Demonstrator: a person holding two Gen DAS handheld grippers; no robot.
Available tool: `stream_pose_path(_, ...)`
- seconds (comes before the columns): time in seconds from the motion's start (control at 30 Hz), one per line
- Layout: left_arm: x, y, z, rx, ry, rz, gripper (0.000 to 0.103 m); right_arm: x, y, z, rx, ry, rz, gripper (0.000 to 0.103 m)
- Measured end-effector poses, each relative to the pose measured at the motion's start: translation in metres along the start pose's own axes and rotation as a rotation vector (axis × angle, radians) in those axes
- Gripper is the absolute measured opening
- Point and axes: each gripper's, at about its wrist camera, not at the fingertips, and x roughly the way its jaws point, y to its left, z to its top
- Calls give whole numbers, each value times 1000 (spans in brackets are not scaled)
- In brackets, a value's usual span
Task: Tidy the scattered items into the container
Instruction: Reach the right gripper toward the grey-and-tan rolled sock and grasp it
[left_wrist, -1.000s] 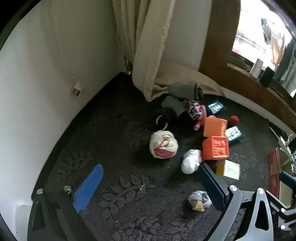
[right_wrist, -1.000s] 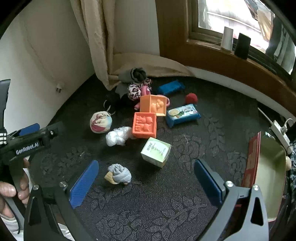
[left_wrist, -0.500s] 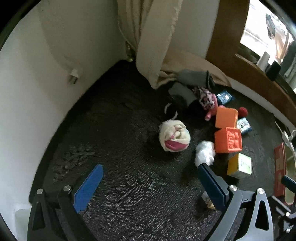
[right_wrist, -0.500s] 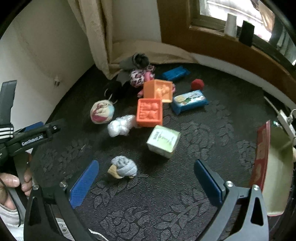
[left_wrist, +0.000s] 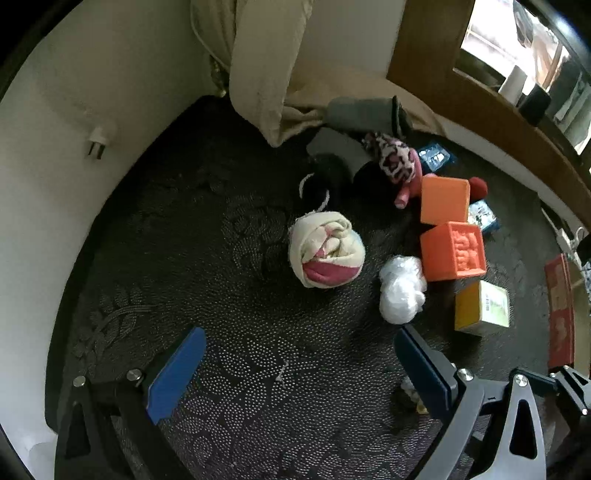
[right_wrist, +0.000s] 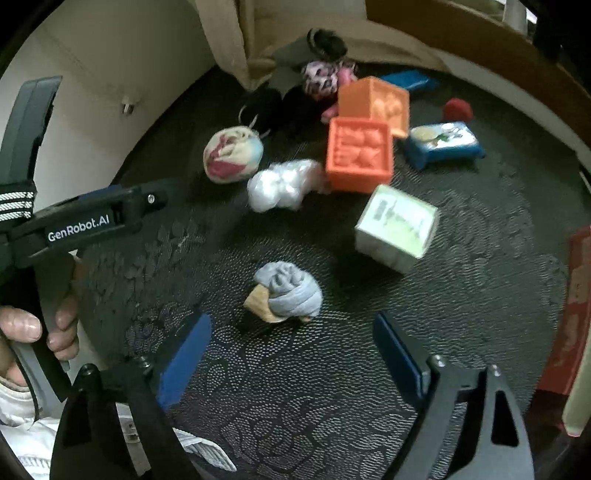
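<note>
- At the left of the right wrist view, we are holding the left gripper (right_wrist: 155, 192) over the carpet (right_wrist: 480, 295); its fingers (left_wrist: 173, 369) are standing wide apart with nothing between them, probably waiting for a turn
- Further right, the cream-and-pink sock ball (right_wrist: 232, 153) and white plastic wad (right_wrist: 284, 184) are lying loose
- In the middle, we are aiming the right gripper (right_wrist: 291, 363) at the grey sock roll (right_wrist: 290, 293); its fingers are closing, the roll just ahead of the tips, not yet touched
- Right of it, the green box (right_wrist: 397, 229) and orange cubes (right_wrist: 360, 160) are waiting
- At the far right, the red-sided container (right_wrist: 576, 306) is sitting well apart from the clutter, so each item needs carrying across
</note>
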Motion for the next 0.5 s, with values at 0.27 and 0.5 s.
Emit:
stream_pose_path(0.27, 14, 3, 6, 35, 31, -6, 103, 42, 3, 9, 38, 65, 2, 69)
stream_pose_path(0.5, 23, -15, 19, 89, 29, -96, 103, 36, -6, 3, 86, 52, -22, 54)
